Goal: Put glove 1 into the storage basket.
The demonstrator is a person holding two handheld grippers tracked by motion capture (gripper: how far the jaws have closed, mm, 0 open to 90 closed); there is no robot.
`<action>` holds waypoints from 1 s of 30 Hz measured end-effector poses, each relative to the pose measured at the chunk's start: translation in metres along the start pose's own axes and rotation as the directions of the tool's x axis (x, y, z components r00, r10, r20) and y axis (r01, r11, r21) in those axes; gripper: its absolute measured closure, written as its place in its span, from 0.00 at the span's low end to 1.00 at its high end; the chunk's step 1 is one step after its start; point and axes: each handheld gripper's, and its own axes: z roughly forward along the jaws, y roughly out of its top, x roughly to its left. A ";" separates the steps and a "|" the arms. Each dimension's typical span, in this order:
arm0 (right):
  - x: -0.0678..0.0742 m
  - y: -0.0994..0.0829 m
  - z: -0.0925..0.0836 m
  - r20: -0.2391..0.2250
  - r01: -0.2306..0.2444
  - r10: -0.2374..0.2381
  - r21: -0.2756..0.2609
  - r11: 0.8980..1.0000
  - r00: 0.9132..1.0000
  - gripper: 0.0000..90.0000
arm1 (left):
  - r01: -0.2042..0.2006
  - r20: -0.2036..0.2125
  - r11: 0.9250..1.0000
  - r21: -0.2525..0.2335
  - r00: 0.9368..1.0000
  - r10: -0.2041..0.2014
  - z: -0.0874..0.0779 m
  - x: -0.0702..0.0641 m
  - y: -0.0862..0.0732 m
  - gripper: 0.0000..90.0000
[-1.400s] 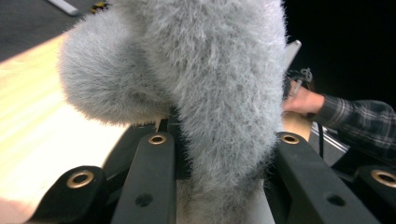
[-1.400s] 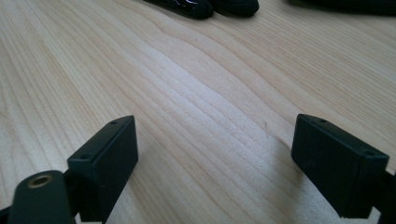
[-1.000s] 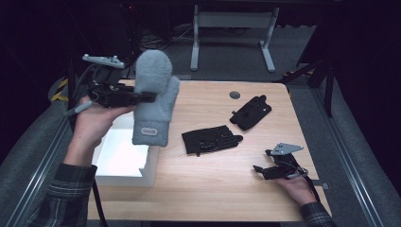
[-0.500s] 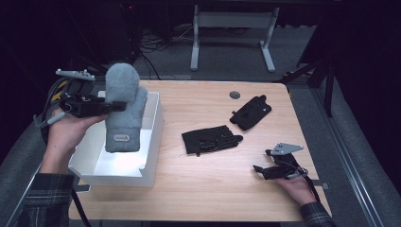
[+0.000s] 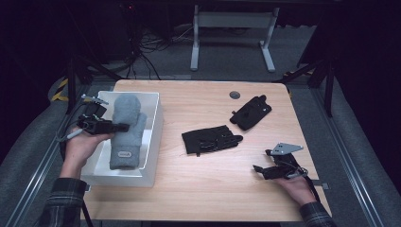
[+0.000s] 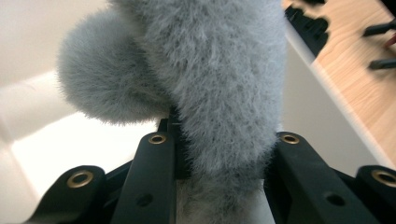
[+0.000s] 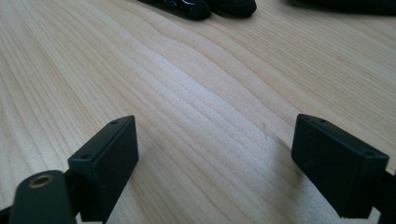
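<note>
I have brought the left gripper (image 5: pixel 120 127) down from above the table's left edge, and the grey fuzzy mitten (image 5: pixel 126 132) now lies inside the white box (image 5: pixel 155 124), lengthwise, its cuff end toward my near wall of the box. A second ago it hung in the air over the box; now most of it rests on the box floor. In the left gripper view the jaws are still pinching the mitten (image 6: pixel 219 84) around its middle, the fleece bulging between them, with the white wall of the box behind it.

So the carry looks finished, and what remains for this mitten, as I judge it, is to let go and lift out clear of the box wall.

The right gripper (image 5: pixel 265 169) has not stirred; it sits on the wood well to the right of the box, jaws spread wide with bare tabletop between them. Two black gloves are still outside the box: one (image 5: pixel 211 139) just right of it, another (image 5: pixel 251 112) farther right, toward the far edge.
</note>
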 end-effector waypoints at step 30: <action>0.000 0.000 0.000 0.000 0.000 0.000 0.000 1.000 1.000 0.17 | 0.043 -0.250 0.999 0.008 0.967 -0.040 0.035 0.002 0.008 0.13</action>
